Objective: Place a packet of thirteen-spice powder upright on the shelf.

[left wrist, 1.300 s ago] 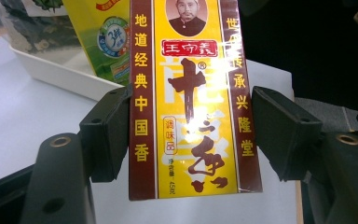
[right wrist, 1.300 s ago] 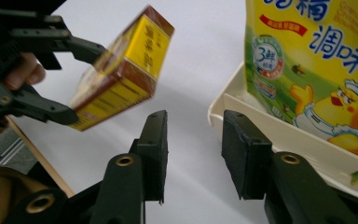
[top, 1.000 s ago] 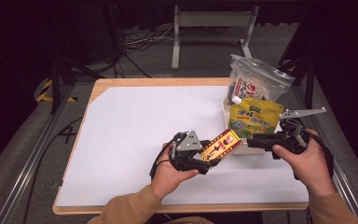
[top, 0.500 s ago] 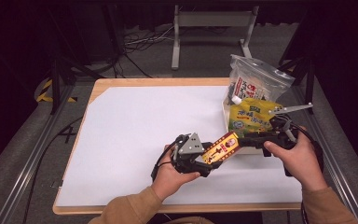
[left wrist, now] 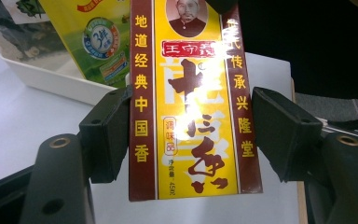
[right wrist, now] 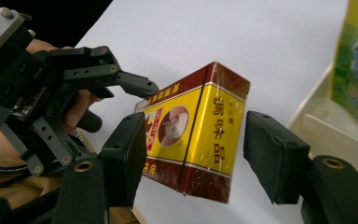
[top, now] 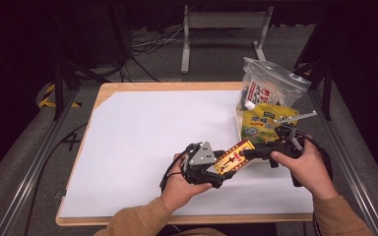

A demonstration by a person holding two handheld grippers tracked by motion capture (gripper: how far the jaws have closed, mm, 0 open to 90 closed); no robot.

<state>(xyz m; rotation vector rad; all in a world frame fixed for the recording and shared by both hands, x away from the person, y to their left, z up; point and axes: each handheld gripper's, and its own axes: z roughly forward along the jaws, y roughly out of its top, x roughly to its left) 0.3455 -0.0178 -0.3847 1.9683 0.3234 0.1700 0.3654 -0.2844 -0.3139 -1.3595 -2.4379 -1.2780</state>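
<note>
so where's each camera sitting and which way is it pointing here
High view: above the person's side, looking forward and down on the table; forearms, both hands, left gripper and right gripper show.
Left gripper view: on the left gripper, looking along its jaws at the yellow seasoning box and tray.
Right gripper view: on the right gripper, facing the left hand.
All views share the box.

Left gripper (top: 222, 169) clamped; right gripper (top: 246, 154) facing it, jaws just opening.
</note>
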